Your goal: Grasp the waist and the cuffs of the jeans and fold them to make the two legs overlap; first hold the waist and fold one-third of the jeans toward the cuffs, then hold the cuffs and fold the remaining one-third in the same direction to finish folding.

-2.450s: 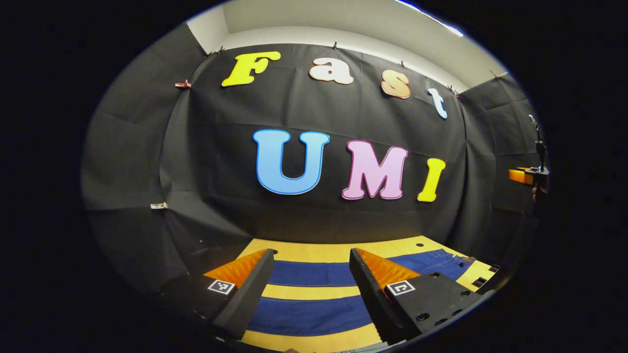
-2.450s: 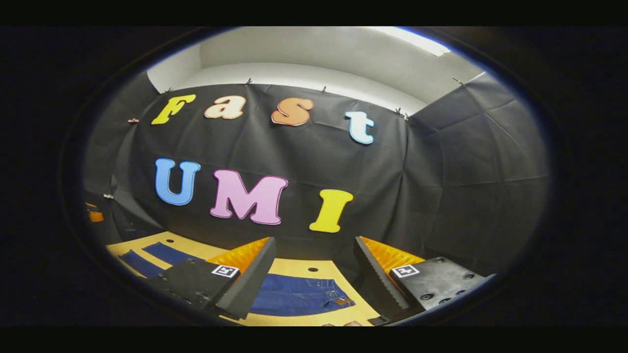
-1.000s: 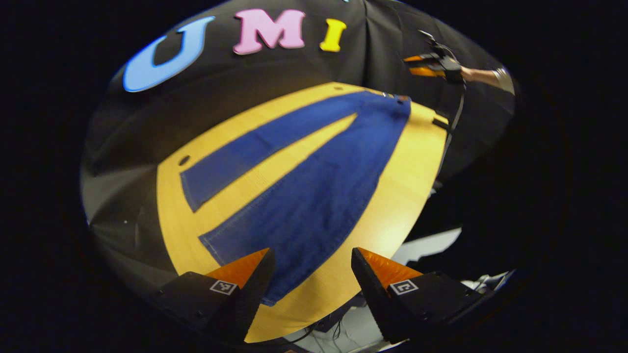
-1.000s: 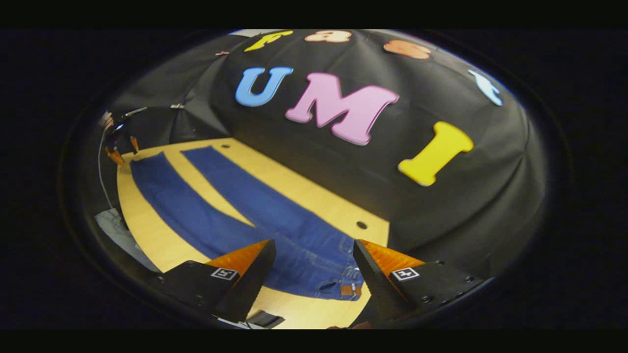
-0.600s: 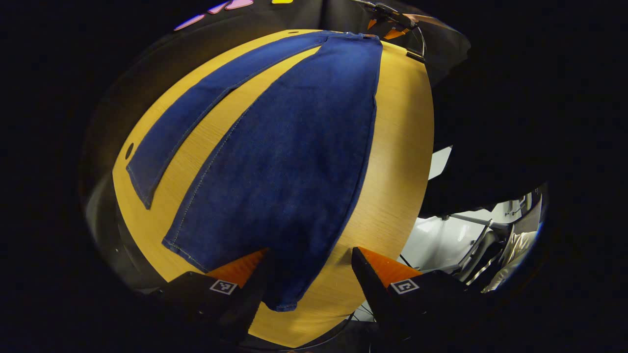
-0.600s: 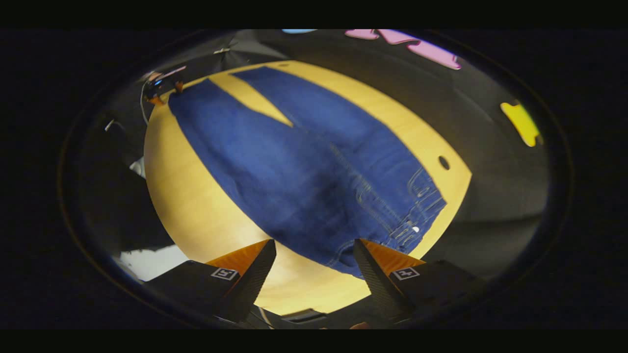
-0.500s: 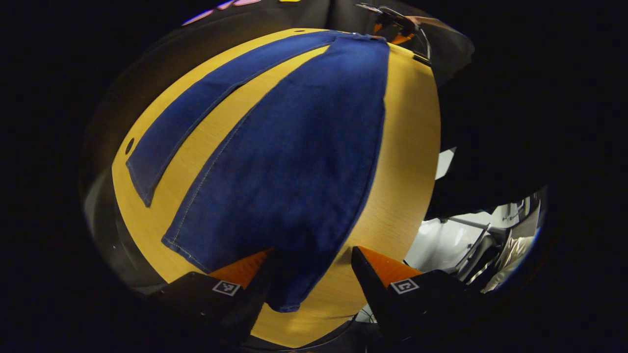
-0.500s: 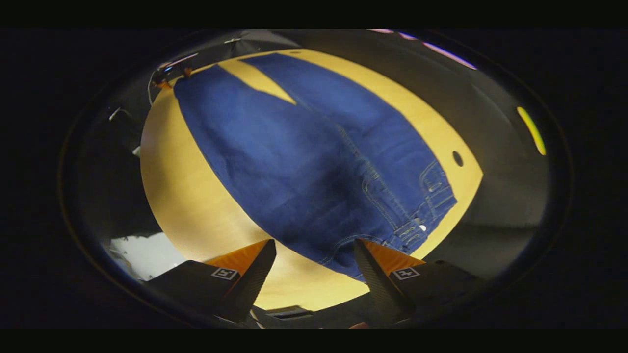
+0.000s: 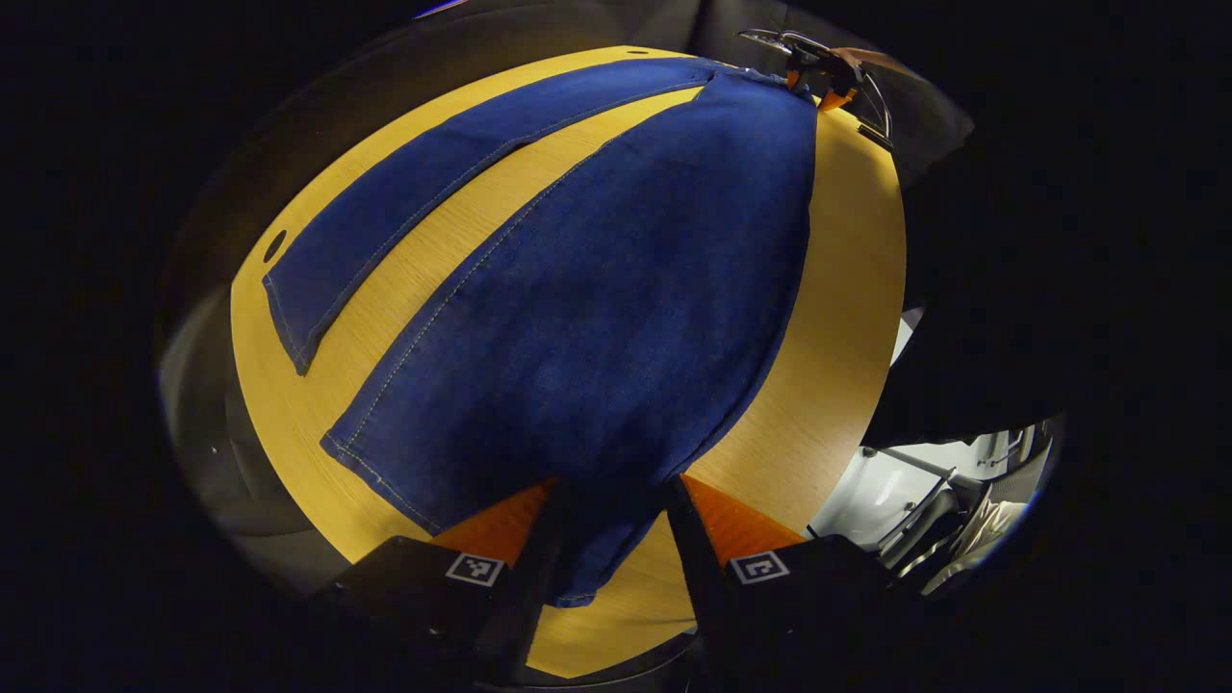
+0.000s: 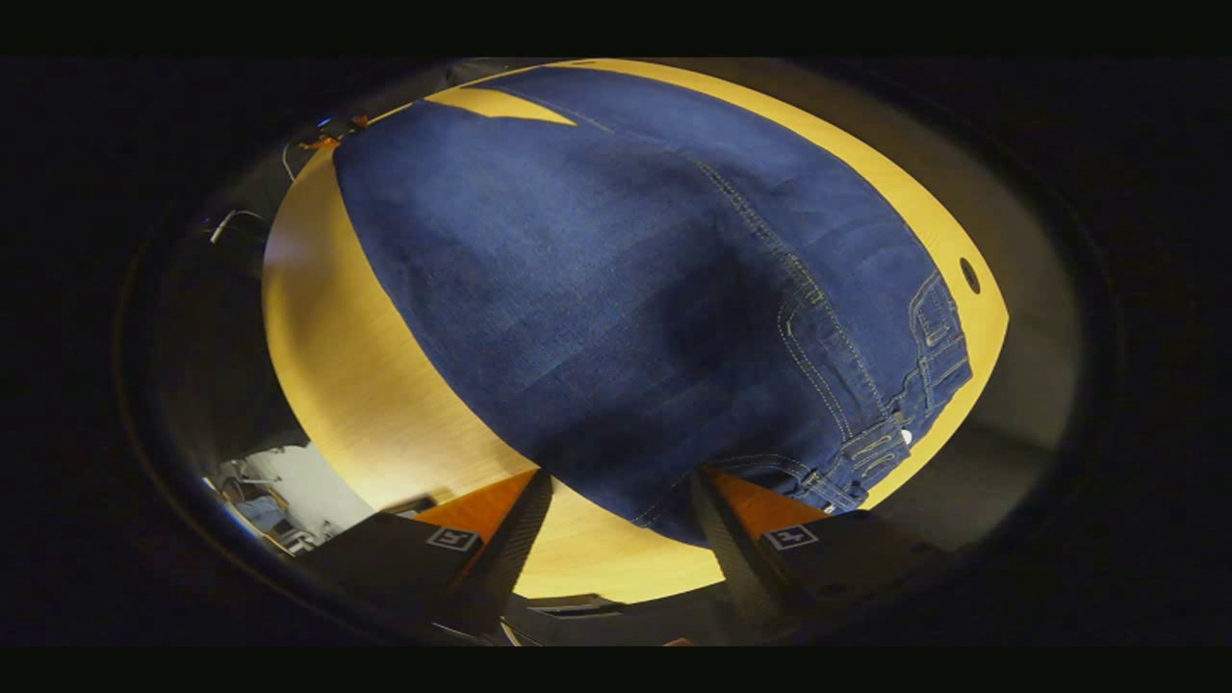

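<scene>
left gripper point(image 9: 604, 525) is pinching the near cuff point(image 9: 577, 568); right gripper point(image 10: 616, 510) is open around the waist point(image 10: 674, 515) at 6 o'clock. pinch there before lifting the jeans point(image 10: 616, 289).

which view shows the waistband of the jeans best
The right gripper view: the waistband, with its belt loops and pocket stitching, lies close beside the right tongs. The left gripper view shows it far off and small, beyond the two legs.

We see bare surface point(image 9: 828, 318) along the near edge beside the jeans point(image 9: 616, 289), with room to pass; a bare wedge point(image 9: 423, 289) lies between the two legs. The other tongs point(image 9: 818, 82) stand at the waist end.
</scene>
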### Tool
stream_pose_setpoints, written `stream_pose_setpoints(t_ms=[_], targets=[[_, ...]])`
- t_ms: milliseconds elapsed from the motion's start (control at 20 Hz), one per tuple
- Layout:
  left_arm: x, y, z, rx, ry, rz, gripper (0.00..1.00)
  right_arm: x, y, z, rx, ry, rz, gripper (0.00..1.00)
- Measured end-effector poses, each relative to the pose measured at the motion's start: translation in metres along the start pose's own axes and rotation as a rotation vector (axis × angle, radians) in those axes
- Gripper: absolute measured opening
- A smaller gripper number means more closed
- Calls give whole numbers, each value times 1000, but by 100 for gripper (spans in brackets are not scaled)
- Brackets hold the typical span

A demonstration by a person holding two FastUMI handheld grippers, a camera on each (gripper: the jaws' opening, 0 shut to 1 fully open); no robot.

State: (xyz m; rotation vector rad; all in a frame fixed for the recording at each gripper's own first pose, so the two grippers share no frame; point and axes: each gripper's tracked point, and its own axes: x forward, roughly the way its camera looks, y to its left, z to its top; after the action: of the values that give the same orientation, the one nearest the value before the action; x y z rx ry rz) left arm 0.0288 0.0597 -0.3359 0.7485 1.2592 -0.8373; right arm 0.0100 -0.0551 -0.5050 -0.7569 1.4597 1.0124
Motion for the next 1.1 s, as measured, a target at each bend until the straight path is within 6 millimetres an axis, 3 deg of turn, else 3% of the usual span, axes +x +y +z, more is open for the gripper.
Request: stream_pose_setpoints(t_ms=[100,150,200,350,400,500,550,600,750,800,950,1050,1100], targets=[[0,0,1,-6,-4,2,71,2,4,-3,-24,11,-4,91],[1,0,2,-3,-1,3,71,1,4,-4,-29,9,0,84],[1,0,0,-1,3,3,71,3,4,-4,-29,5,2,92],[0,1,1,-31,5,15,67,3,0,-1,52,13,-1,89],[0,8,6,-59,-11,39,64,1,-18,8,131,-17,-59,63],[-3,15,18,-138,-20,45,30,2,-26,8,252,-56,-77,13],[-6,14,20,-180,-3,31,13,5,-26,3,304,-74,-88,8],[-6,13,22,-235,7,22,7,5,-27,4,357,-95,-90,5],[-15,30,31,-312,-33,52,6,-11,-32,13,462,-183,-124,0],[-23,38,38,-337,-57,71,6,-20,-35,18,480,-223,-138,5],[-60,61,75,-409,-172,103,6,-58,-53,37,523,-341,-206,8],[-84,96,102,-439,-250,142,6,-99,-74,57,547,-424,-278,0],[-91,115,112,-465,-272,160,6,-115,-88,67,557,-468,-307,5]])
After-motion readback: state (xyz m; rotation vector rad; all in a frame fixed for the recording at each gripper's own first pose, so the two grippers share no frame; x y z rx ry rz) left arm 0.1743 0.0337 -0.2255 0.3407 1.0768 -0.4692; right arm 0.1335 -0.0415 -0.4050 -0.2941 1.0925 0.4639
